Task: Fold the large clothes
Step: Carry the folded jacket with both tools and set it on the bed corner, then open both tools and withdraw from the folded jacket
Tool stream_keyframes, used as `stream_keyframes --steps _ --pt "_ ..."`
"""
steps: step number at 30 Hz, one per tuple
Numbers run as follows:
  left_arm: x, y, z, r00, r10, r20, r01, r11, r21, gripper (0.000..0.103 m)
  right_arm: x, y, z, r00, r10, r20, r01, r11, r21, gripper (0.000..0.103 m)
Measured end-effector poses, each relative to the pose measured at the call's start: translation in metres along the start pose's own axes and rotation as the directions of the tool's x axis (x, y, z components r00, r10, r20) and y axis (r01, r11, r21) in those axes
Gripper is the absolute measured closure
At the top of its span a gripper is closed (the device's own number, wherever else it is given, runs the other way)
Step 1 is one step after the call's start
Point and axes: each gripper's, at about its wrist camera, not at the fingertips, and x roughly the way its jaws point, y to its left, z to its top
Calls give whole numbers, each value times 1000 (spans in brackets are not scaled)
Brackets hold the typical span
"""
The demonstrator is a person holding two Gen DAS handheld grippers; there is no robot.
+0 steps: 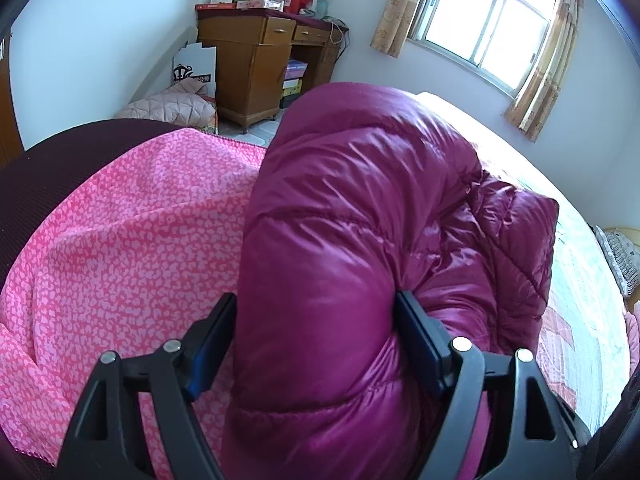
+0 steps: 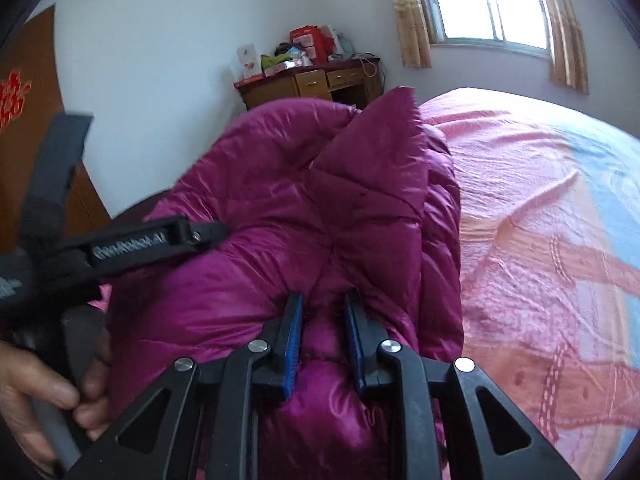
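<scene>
A magenta puffy down jacket (image 1: 360,208) is bunched up and held above the bed. My left gripper (image 1: 316,312) is shut on a thick roll of the jacket, its fingers (image 1: 420,332) pressed into both sides. In the right wrist view the same jacket (image 2: 280,208) fills the middle. My right gripper (image 2: 322,312) is shut on a narrower pinch of its fabric. The left gripper's body (image 2: 132,244) and the hand holding it (image 2: 44,396) show at the left of that view.
The bed has a pink spotted cover (image 1: 132,232) and a pink and blue sheet (image 2: 540,200). A wooden desk (image 1: 260,60) piled with boxes stands at the far wall. A curtained window (image 1: 488,24) is at the right. A wooden door (image 2: 24,128) is at the left.
</scene>
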Motion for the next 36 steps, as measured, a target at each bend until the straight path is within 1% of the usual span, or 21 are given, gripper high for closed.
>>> stream_keyframes --steps 6,9,11,12,14,15,17,18,19,21,24,26,28,29,31,33,36 --pt "-5 -1 -5 1000 16 7 -16 1000 7 21 2 1 0 1000 0 -10 0 1000 -8 82" --pt "-15 2 -13 999 36 10 -36 999 7 12 -7 6 -1 1000 -12 -2 12 1000 -22 80" --pt "-26 4 -19 999 43 19 -44 999 30 11 -15 12 -4 1000 -16 14 17 999 -29 79" --pt "-31 4 -21 998 49 26 -50 998 42 11 -20 16 -6 1000 -16 23 17 999 -29 77" --pt "-41 4 -25 997 63 35 -65 996 61 11 -34 22 -11 999 -17 39 18 999 -30 70" --pt "-48 4 -29 997 64 38 -67 995 70 11 -40 24 -11 999 -23 48 24 999 -33 64" --pt "-60 5 -35 997 69 40 -71 995 69 11 -59 30 -17 996 -31 86 35 999 -40 57" --pt "-65 5 -38 997 67 43 -69 996 63 11 -66 32 -20 995 -29 98 33 999 -38 47" --pt "-71 6 -40 997 64 46 -67 996 58 11 -74 32 -23 994 -29 108 32 999 -32 34" --pt "-83 5 -46 995 79 57 -82 995 59 11 -90 34 -31 992 -30 121 32 999 -15 26" --pt "-104 1 -56 989 120 92 -127 988 84 11 -107 34 -37 993 -56 107 55 998 11 26" --pt "-115 -2 -62 983 145 110 -156 983 97 9 -120 34 -40 993 -67 100 64 997 34 26" --pt "-128 -4 -68 978 159 133 -174 978 110 8 -132 34 -41 991 -90 100 85 995 55 26" --pt "-137 -5 -73 974 165 153 -184 975 121 8 -139 35 -42 990 -103 99 97 993 65 26" --pt "-148 -8 -79 967 179 183 -205 970 134 4 -154 39 -41 987 -119 107 111 991 77 26" --pt "-161 -11 -84 955 196 223 -233 961 152 1 -167 43 -37 983 -139 119 130 988 81 26" --pt "-176 -15 -87 941 212 266 -261 951 166 0 -189 48 -34 976 -158 147 145 985 97 26"
